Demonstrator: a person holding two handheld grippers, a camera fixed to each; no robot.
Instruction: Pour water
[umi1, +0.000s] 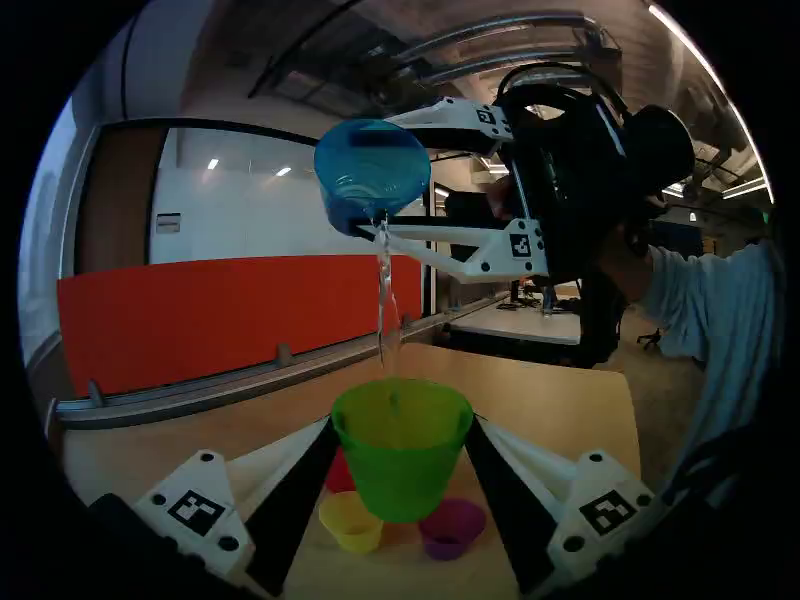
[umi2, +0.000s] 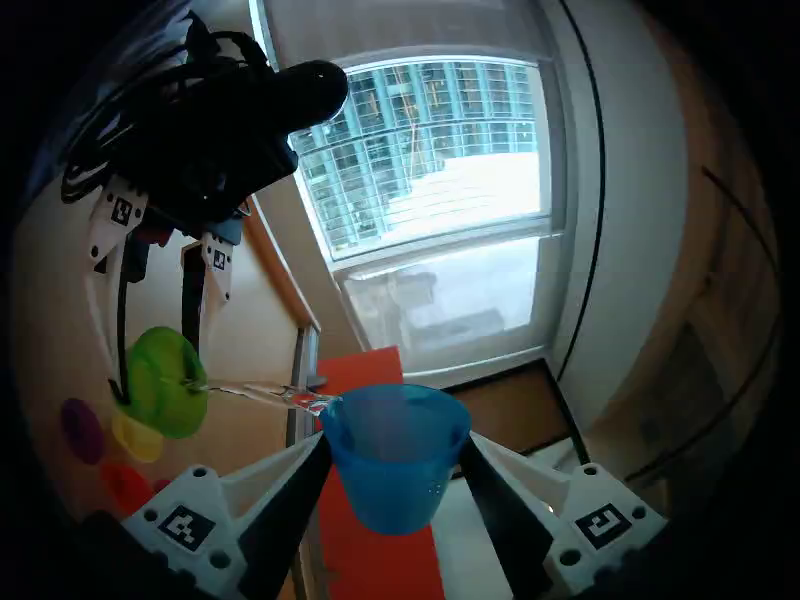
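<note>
- Blue plastic first: the blue cup (umi1: 372, 175) is clamped between both fingers of the right hand-held gripper (umi1: 400, 180). It is tipped far over, so its mouth faces my left camera and its long axis lies close to level.
- The green cup (umi1: 402, 455) stands upright in the left hand-held gripper (umi1: 402, 432), with both fingers pressing its sides, held over the worktop (umi1: 570, 400).
- The relation I steer by is that the blue lip hangs above the green mouth, well apart from it. The water stream (umi1: 383, 290) falls nearly straight and seems to land toward the far side of the opening.
- In the right gripper view the stream leaves the blue rim leftward and reaches the green cup. I judge that any further tilt should be gentle, or the water may overshoot that far rim.
- A yellow cup (umi1: 350, 520), a purple cup (umi1: 452, 527) and a red cup (umi1: 338, 472) stand on the worktop beneath, nearer my left hand-held gripper.
- There is no writing I can read. The fingers carry black-and-white square markers (umi1: 195, 512), and a wall sign (umi1: 168, 222) is too small to make out.
</note>
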